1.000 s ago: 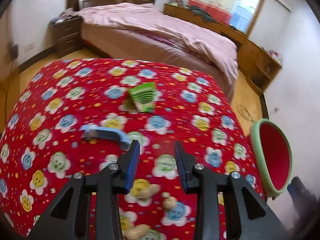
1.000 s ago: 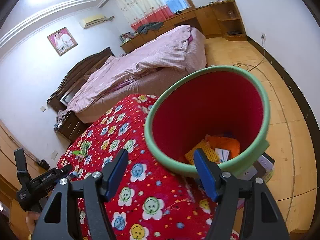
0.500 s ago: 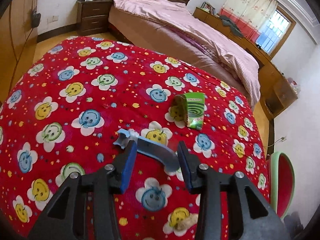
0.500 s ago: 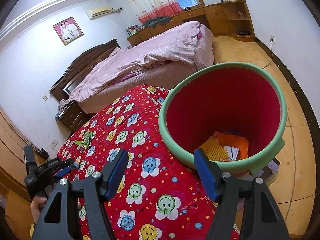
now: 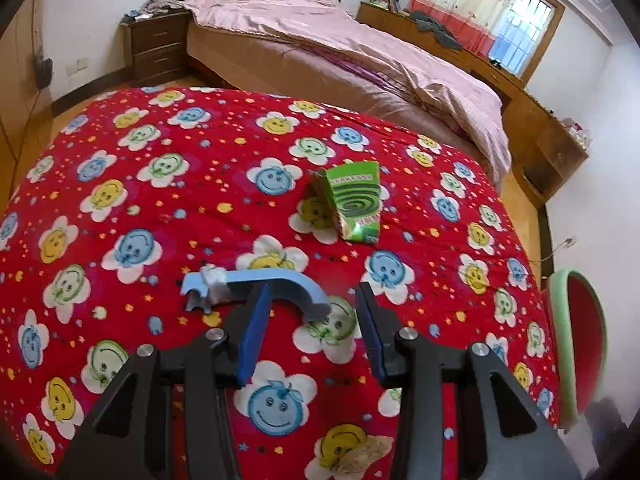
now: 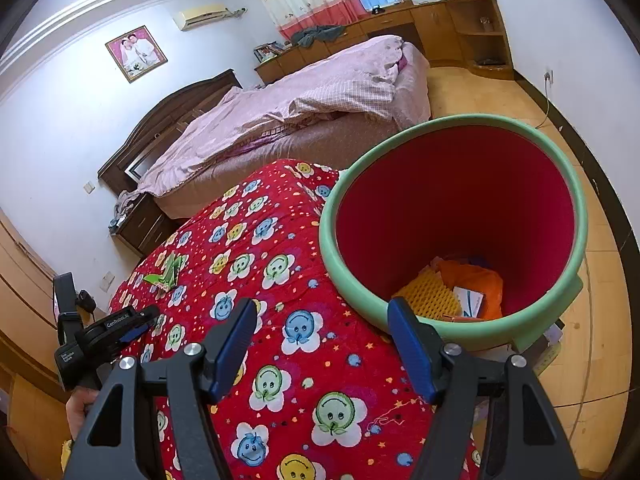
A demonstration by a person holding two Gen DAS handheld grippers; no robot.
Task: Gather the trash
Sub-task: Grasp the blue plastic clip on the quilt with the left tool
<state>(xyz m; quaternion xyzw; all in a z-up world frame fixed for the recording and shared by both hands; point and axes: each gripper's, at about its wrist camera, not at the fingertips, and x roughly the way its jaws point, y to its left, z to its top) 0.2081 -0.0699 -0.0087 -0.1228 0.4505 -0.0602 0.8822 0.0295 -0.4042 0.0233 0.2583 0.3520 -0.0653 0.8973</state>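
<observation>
Jaws, left gripper (image 5: 310,332): partly parted and empty, pointing down at the blue curved plastic piece (image 5: 260,284); one pad overlaps the middle of the piece, whose hooked end sits between the two pads; no pad presses on it.
Jaws, right gripper (image 6: 322,342): wide apart, nothing between them, hovering over the red quilt (image 6: 280,360) just beside the bin (image 6: 448,340).
Task thing: blue piece lies flat on the quilt, well apart from the bin; green wrapper (image 5: 354,204) lies beyond it, also far from the bin.
Bin: green rim, red inside, standing at the quilt's edge, already holding orange and yellow scraps.
Risk, grip: the piece is thin and curved, so jaws closing off-centre would likely pinch only the hook and let it swing or slip.
Risk, fabric: soft quilt may bunch into the pads if they sink too low.
Risk, carry: long way to the bin; a weak hold could drop the piece short.
</observation>
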